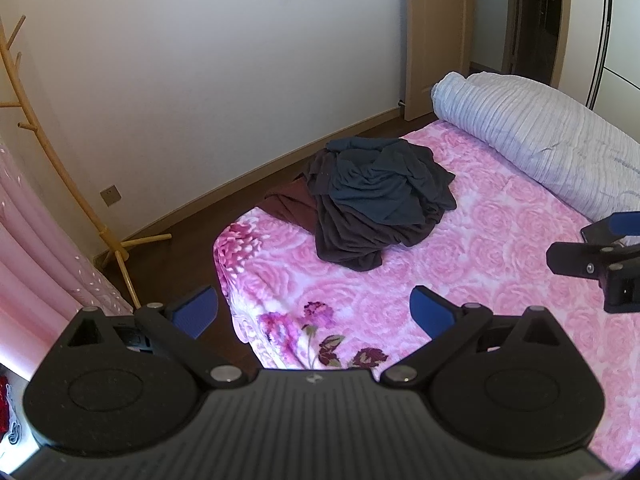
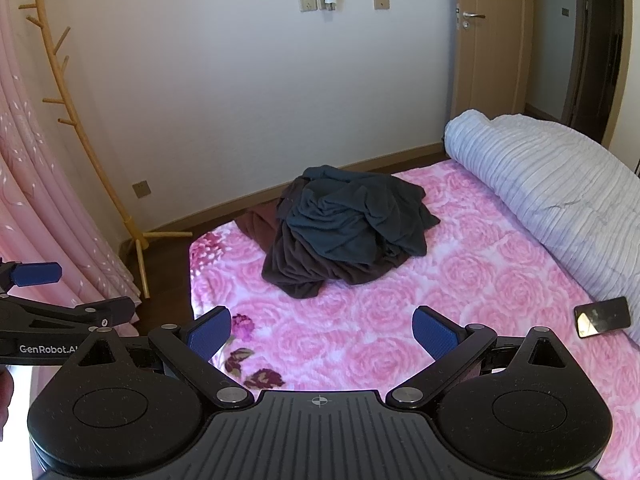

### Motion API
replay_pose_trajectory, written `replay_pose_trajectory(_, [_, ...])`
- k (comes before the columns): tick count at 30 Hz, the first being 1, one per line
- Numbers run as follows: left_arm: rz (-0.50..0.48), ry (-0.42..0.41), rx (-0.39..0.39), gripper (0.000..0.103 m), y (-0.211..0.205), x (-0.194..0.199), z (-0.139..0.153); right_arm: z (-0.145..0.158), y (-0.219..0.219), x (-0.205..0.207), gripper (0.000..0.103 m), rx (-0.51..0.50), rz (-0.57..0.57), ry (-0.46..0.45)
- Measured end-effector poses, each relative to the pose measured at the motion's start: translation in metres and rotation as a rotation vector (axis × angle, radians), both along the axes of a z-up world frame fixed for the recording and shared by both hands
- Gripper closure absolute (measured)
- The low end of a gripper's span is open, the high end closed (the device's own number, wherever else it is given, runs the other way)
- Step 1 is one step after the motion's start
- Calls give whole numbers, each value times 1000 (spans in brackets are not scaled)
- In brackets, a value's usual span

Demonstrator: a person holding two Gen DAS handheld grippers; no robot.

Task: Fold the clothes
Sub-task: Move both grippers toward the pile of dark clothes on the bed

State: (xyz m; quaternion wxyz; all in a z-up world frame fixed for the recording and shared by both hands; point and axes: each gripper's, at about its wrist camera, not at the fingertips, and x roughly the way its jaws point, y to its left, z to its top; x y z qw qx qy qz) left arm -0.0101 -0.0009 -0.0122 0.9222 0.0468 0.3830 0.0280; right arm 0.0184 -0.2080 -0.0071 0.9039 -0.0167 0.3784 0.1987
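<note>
A crumpled heap of dark clothes (image 1: 376, 200) (image 2: 348, 228) lies on the pink rose-patterned bedspread (image 1: 460, 288) (image 2: 400, 320) near the bed's far corner: a dark teal garment on top, dark brown ones beneath, a maroon piece at the left edge. My left gripper (image 1: 314, 312) hovers open above the near corner of the bed, well short of the heap, nothing between its blue pads. My right gripper (image 2: 322, 334) is likewise open and empty, also short of the heap. Each gripper shows at the edge of the other's view: the right gripper (image 1: 592, 248), the left gripper (image 2: 60, 292).
A rolled pale striped duvet (image 1: 532, 136) (image 2: 560, 200) lies along the bed's right side, with a phone (image 2: 602, 316) beside it. A wooden coat stand (image 1: 60, 168) (image 2: 96, 160) and pink curtain (image 2: 36, 200) stand left. Dark floor runs between bed and wall; a door (image 2: 488, 40) stands open.
</note>
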Motion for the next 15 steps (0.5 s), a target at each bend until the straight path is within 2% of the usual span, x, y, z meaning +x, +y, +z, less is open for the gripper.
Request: replay_pose_trajectory(15, [8, 31, -15, 2, 4, -13, -5, -9, -2, -12, 4, 4, 0, 16])
